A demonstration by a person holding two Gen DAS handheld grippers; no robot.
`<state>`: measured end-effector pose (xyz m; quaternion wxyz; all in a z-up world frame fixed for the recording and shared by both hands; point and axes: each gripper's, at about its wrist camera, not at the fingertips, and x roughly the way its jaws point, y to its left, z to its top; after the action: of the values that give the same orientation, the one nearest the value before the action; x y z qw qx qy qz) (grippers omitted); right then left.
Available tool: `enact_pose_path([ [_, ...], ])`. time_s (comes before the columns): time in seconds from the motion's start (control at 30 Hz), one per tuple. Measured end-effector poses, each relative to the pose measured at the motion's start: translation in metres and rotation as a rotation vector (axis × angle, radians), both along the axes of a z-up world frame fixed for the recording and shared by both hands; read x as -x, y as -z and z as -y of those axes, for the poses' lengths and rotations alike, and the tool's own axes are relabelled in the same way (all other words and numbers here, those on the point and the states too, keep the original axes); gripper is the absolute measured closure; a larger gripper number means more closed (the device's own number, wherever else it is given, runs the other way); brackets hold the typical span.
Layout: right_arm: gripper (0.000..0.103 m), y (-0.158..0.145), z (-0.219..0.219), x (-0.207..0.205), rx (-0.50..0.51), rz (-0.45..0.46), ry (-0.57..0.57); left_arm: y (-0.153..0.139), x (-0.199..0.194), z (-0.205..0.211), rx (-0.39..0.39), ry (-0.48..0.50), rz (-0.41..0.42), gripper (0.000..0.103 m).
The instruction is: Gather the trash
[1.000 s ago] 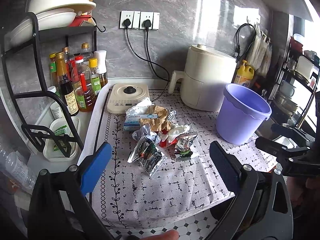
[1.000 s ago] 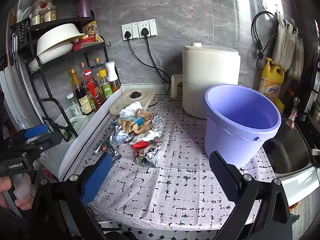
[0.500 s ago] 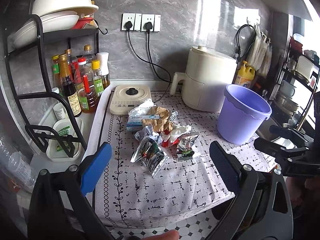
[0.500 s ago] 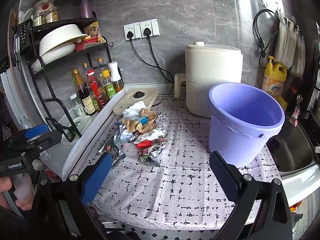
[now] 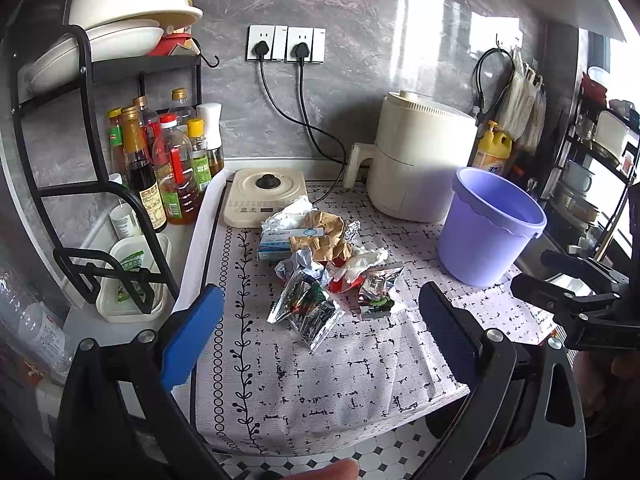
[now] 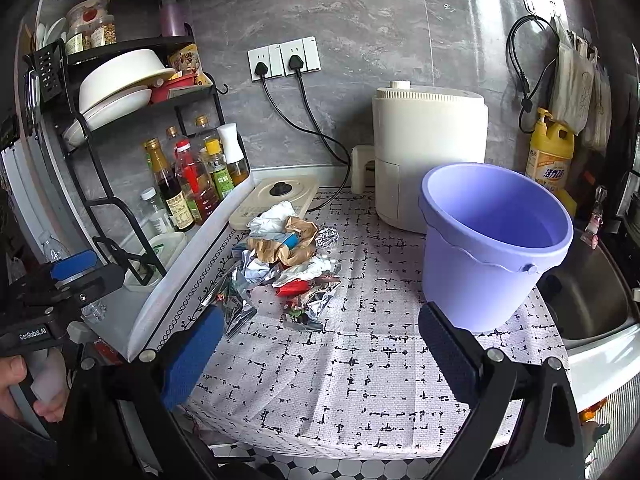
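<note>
A pile of trash lies on the patterned mat: foil wrappers, crumpled brown paper, white tissue, a small blue box. The pile also shows in the right wrist view. An empty purple bucket stands to its right, and is close in the right wrist view. My left gripper is open and empty, near the mat's front edge, short of the wrappers. My right gripper is open and empty, in front of the bucket.
A cream air fryer and a flat cream appliance stand behind the pile. A black rack with bottles and bowls is at the left. A sink lies right of the bucket. Cables hang from wall sockets.
Both grippers have drifted slightly forward and to the left; the scene sits a little further right in each view. Nothing was picked up; the trash has not moved.
</note>
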<state>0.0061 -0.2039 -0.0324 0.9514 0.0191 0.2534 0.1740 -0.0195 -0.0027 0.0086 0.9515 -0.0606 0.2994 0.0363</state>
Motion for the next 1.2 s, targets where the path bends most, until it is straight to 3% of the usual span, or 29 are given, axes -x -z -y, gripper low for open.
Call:
enact_pose_path([
  [0.8, 0.008, 0.003, 0.003, -0.003, 0.011, 0.001, -0.023, 0.005, -0.001, -0.004, 0.01, -0.016, -0.01, 0.006],
  [1.2, 0.01, 0.03, -0.006, -0.03, 0.017, -0.038, -0.041, 0.028, -0.021, -0.018, 0.036, -0.005, -0.06, 0.006],
])
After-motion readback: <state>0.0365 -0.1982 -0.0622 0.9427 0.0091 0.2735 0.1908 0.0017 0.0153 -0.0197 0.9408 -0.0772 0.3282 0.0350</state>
